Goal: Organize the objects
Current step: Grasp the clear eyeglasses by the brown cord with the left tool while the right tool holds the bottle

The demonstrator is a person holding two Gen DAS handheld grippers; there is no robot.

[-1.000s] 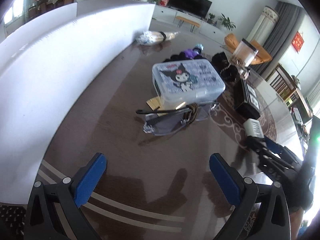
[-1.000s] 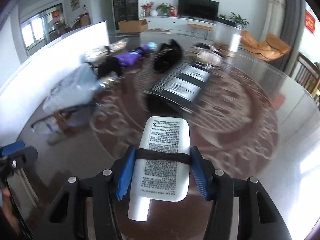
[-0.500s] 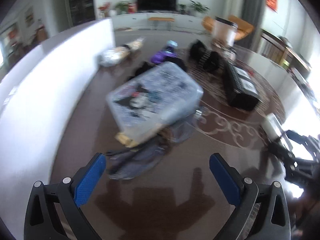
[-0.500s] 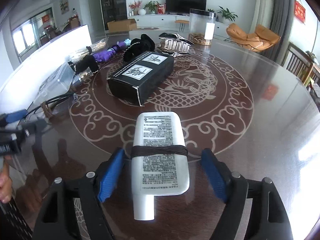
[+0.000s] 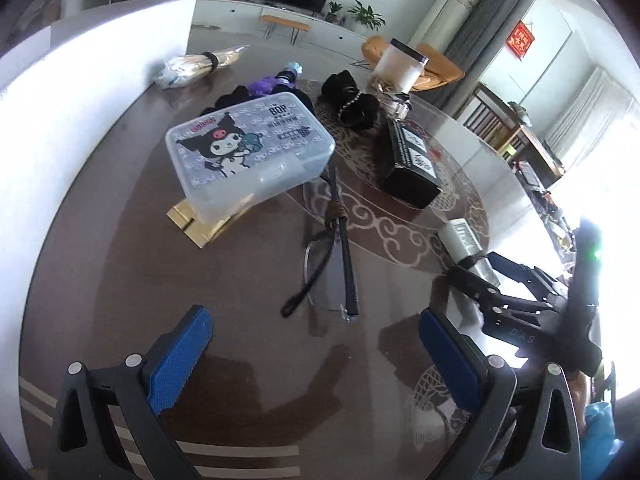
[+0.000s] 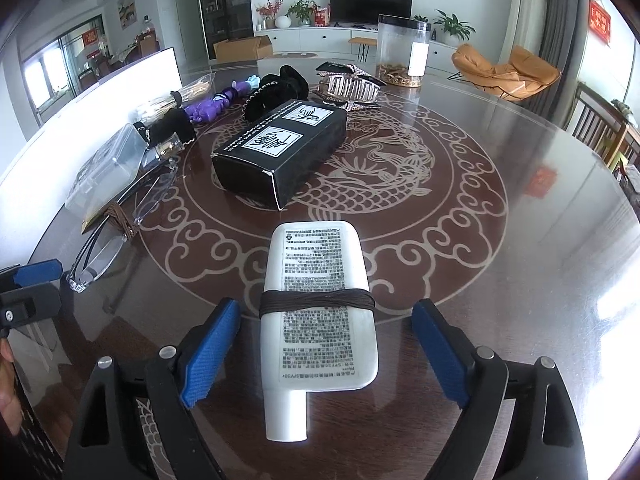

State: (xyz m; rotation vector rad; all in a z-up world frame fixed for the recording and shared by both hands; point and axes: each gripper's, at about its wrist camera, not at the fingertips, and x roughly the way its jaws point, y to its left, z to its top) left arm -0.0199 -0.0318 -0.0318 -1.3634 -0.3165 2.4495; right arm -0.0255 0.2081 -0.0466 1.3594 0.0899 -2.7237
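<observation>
Left wrist view: the left tool (image 5: 316,356) stands wide and empty over the desk (image 5: 120,240), the glasses (image 5: 330,276) just ahead.

Right wrist view: the right tool (image 6: 324,344) has just been opening, and the white tube (image 6: 320,312) lies flat between its jaws, clear of both pads. Withdraw straight back to avoid nudging the tube.

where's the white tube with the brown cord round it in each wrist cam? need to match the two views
Left wrist: white tube at right of centre, lying on the table, its near end behind the right tool.
Right wrist: same tube at bottom centre, cap toward the camera, lying between the open fingers of the right tool, touched by neither.
Shared landmark: black box, just beyond the tube in both.
</observation>
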